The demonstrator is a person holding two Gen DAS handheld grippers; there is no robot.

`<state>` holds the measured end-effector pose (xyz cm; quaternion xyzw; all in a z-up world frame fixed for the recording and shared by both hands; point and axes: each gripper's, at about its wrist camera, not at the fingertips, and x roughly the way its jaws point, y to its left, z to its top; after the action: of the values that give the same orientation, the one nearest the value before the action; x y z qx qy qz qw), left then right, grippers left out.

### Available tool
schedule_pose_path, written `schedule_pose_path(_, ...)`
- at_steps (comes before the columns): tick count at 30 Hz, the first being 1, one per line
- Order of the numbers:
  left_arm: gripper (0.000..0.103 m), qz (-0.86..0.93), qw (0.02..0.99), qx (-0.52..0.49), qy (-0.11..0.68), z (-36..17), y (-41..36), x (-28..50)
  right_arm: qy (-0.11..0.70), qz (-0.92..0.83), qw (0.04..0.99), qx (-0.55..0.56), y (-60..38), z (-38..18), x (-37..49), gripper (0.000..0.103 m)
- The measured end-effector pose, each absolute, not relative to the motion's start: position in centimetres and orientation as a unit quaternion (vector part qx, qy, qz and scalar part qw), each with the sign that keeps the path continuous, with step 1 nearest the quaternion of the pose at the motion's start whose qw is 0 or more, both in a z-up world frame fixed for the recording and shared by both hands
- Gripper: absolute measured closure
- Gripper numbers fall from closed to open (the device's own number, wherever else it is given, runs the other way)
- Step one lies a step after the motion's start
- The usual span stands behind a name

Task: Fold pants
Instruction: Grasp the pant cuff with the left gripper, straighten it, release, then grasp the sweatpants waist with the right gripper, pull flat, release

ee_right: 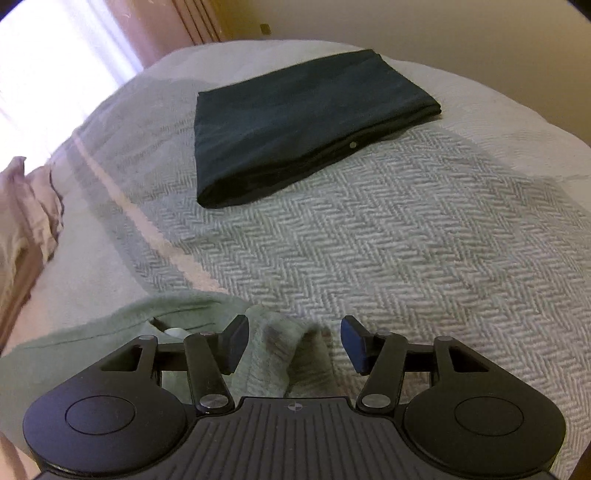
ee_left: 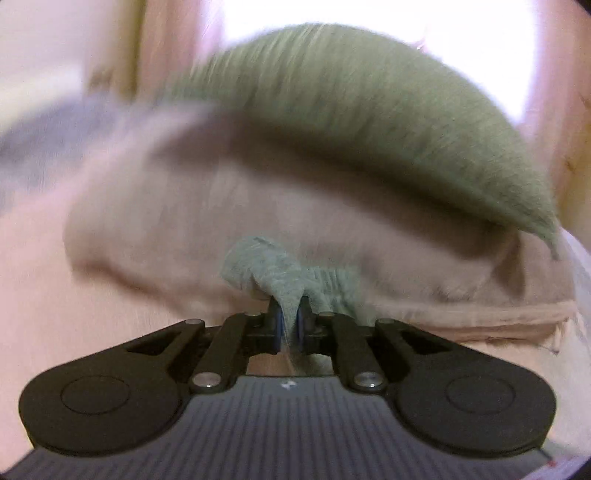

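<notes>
- Beside the folded dark garment [ee_right: 306, 125], toward the near edge of the bed, lie the green pants [ee_right: 110, 343], rumpled on the herringbone bedspread [ee_right: 406, 240].
- Left gripper [ee_left: 289, 325]: jaws pinched narrow on a bunched tuft of the green cloth; the rest of the pants [ee_left: 369, 122] arcs up and beyond it, blurred, clear of the pink pillow [ee_left: 221, 221] below.
- Right gripper [ee_right: 293, 343]: jaws stand apart, a ridge of green cloth between them; pads do not press on it.
- Step, as I judge it: lifting and spreading the pants for a fold, with only one hand gripping.
- Next move likely calls for the right jaws to close on that ridge, so both hands can stretch the cloth flat.
- Room: pink curtain [ee_right: 173, 29] by a bright window [ee_right: 55, 55], pale wall [ee_right: 443, 22] behind the dark garment.
</notes>
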<state>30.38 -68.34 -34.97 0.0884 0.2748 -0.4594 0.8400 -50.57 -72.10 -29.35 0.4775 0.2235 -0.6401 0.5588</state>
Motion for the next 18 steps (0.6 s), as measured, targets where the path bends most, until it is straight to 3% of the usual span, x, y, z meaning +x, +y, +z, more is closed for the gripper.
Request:
schedule_pose_path(2, 0.093, -0.449, 0.844, 0.131, 0.262, -36.5, -68.6, 30.1, 0.223, -0.637, 0.561, 0.479, -71.7, -29.5, -50.8, 0.049)
schedule_pose_path(5, 0.087, -0.393, 0.823, 0.229, 0.340, -41.9, -68.8, 30.8, 0.223, -0.619, 0.561, 0.503, -70.3, -30.4, -51.4, 0.045)
schedule_pose_path(9, 0.059, -0.362, 0.843, 0.178, 0.356, -41.2, -64.6, 31.6, 0.218, -0.581, 0.583, 0.524, -67.2, -30.8, -52.1, 0.042)
schedule_pose_path(12, 0.067, -0.331, 0.854, 0.177, 0.361, -39.2, -61.6, 32.1, 0.205, -0.536, 0.609, 0.548, -64.1, -31.3, -52.7, 0.041)
schedule_pose_path(18, 0.067, -0.333, 0.828, 0.173, 0.418, -36.3, -52.0, 28.5, 0.215, -0.438, 0.662, 0.569, -59.1, -32.8, -52.9, 0.041)
